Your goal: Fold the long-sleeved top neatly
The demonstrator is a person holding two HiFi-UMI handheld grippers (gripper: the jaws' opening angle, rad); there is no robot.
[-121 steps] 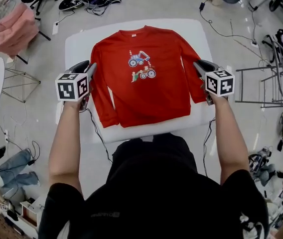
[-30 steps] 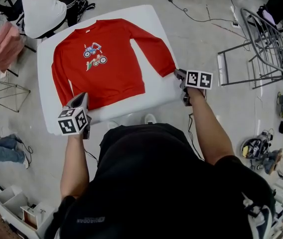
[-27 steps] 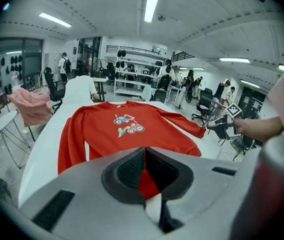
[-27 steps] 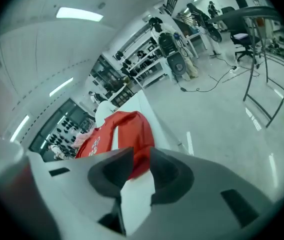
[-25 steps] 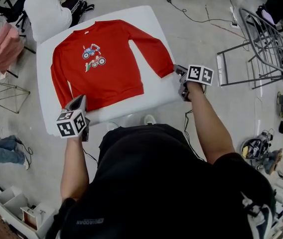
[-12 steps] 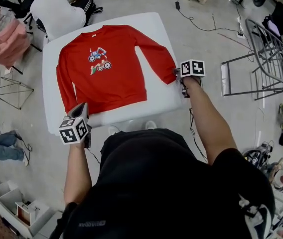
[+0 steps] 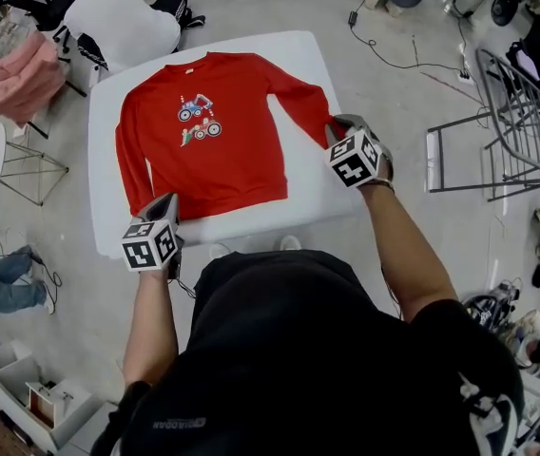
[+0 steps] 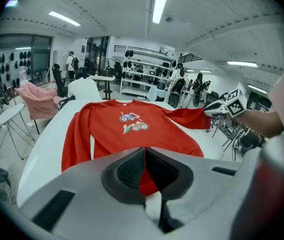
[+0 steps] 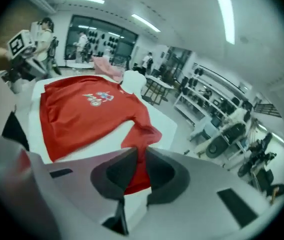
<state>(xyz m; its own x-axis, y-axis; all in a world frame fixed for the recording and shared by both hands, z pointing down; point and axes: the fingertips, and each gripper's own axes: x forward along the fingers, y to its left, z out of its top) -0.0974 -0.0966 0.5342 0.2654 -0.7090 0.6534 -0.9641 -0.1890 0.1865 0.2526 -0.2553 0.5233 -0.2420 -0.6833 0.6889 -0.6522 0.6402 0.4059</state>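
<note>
Currently the red long-sleeved top (image 7: 208, 131) is laid flat on the white table (image 7: 319, 60) at upper centre, hem (image 7: 237, 198) pinched in the left gripper (image 7: 168, 201), sleeve cuff (image 9: 149, 133) bitten by the right gripper (image 7: 334, 124) with jaws just closing; a shallow bite could be lost mid-fold and the sleeve dropped crooked.

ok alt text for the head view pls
Seen from above, a red long-sleeved top lies flat on a white table. The right claw, jaws having just closed further, pinches one sleeve cuff; the left claw grips the hem.
</note>
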